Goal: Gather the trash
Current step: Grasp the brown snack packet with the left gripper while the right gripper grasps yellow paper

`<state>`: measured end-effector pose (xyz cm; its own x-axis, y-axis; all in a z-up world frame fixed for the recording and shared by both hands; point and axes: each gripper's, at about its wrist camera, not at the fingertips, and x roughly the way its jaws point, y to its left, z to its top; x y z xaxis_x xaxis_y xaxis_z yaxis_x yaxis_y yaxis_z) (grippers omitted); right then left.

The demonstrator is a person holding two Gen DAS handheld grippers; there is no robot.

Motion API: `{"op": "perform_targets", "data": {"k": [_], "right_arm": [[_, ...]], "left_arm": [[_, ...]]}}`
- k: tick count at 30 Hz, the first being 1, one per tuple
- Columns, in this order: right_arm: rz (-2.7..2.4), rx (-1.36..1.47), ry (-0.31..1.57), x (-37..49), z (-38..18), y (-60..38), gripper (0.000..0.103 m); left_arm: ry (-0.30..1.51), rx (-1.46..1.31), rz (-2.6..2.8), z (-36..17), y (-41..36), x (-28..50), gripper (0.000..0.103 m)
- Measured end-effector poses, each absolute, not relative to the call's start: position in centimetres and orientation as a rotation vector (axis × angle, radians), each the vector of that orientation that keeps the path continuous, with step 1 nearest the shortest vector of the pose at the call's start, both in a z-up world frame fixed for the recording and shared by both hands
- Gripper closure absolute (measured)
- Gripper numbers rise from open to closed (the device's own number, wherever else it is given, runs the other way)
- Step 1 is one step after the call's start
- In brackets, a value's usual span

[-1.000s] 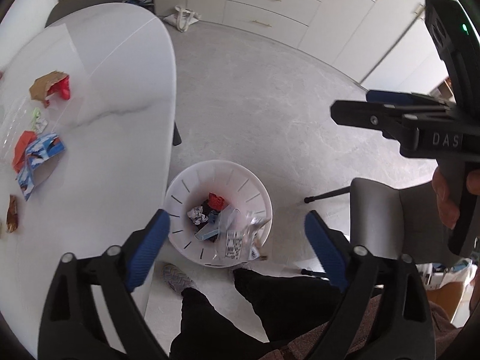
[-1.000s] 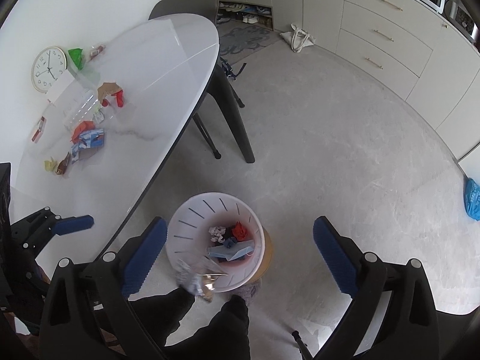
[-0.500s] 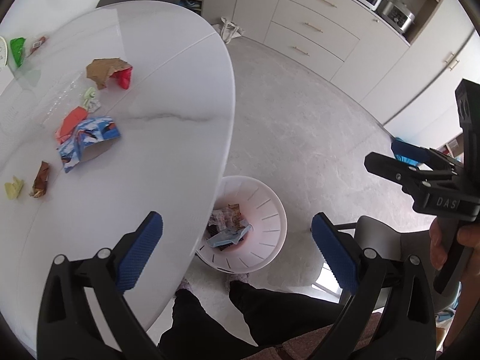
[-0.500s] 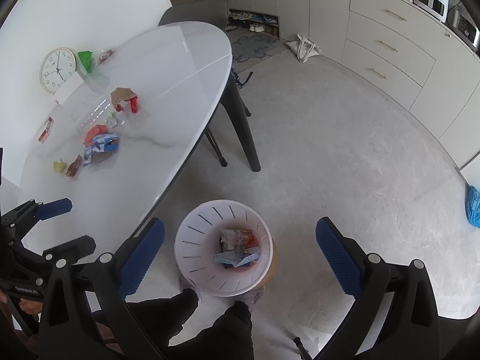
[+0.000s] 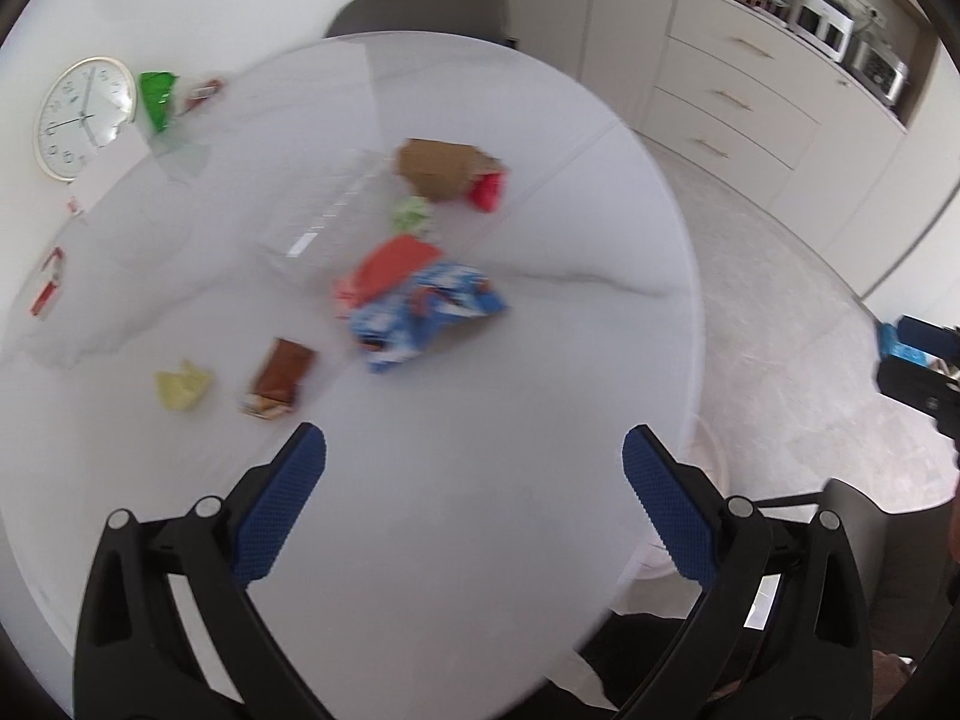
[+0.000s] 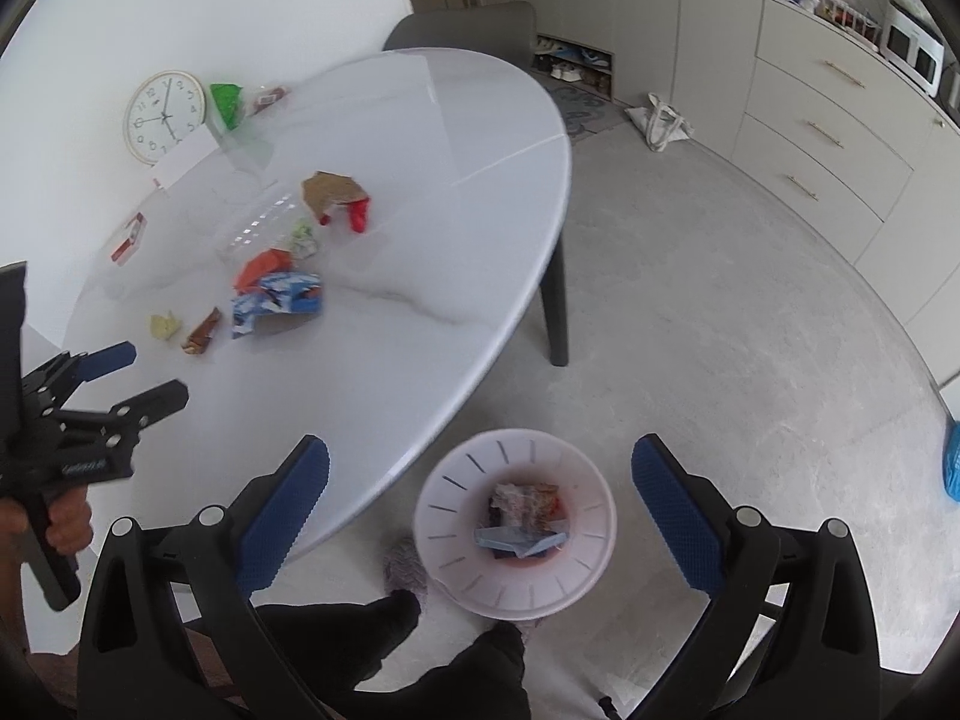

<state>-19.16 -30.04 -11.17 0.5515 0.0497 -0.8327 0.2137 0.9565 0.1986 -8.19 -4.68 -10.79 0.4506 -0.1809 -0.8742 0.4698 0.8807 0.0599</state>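
Trash lies on the white oval table (image 5: 540, 390): a blue and white wrapper (image 5: 426, 312), a red wrapper (image 5: 384, 270), a brown bar wrapper (image 5: 279, 381), a yellow crumpled scrap (image 5: 180, 387), a brown carton with a red piece (image 5: 447, 171). My left gripper (image 5: 474, 498) is open and empty above the near table. It also shows in the right wrist view (image 6: 129, 375). My right gripper (image 6: 480, 510) is open and empty above the white bin (image 6: 516, 525), which holds several wrappers.
A round clock (image 5: 81, 117), a green packet (image 5: 156, 99) and a small red and white pack (image 5: 48, 291) sit at the table's far left. A grey chair (image 6: 468, 27) stands behind the table. Cabinets (image 6: 828, 138) line the right wall. My legs are below the bin.
My left gripper swung from over the bin to over the table, facing the trash. My right gripper rose a little and stays above the bin. Both stayed open.
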Motion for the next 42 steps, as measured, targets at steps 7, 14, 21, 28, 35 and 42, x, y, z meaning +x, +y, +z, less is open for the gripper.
{"op": "perform_targets", "data": {"k": [7, 14, 21, 28, 35, 42], "right_arm": [[-0.049, 0.301, 0.988, -15.4, -10.9, -24.9, 0.003], [-0.034, 0.302, 1.009, -12.6, -10.9, -21.7, 0.003], [-0.038, 0.31, 1.033, -10.9, -10.9, -20.1, 0.003], [-0.003, 0.289, 1.05, -9.2, -11.1, -18.8, 0.003], [0.102, 0.229, 1.044, -6.0, -10.9, -15.9, 0.003], [0.337, 0.144, 1.048, 0.6, -12.4, -8.1, 0.003]], "left_arm": [[1.059, 0.331, -0.376, -13.5, 0.9, -1.8, 0.008], [1.118, 0.412, -0.421, -17.7, 2.0, 3.0, 0.02], [1.18, 0.391, -0.471, -20.0, 2.7, 5.1, 0.047], [1.171, 0.359, -0.491, -20.0, 3.3, 5.2, 0.068], [1.131, 0.214, -0.46, -16.9, 6.3, 4.0, 0.077], [1.063, 0.1, -0.324, -12.0, 12.9, 1.0, 0.077]]}}
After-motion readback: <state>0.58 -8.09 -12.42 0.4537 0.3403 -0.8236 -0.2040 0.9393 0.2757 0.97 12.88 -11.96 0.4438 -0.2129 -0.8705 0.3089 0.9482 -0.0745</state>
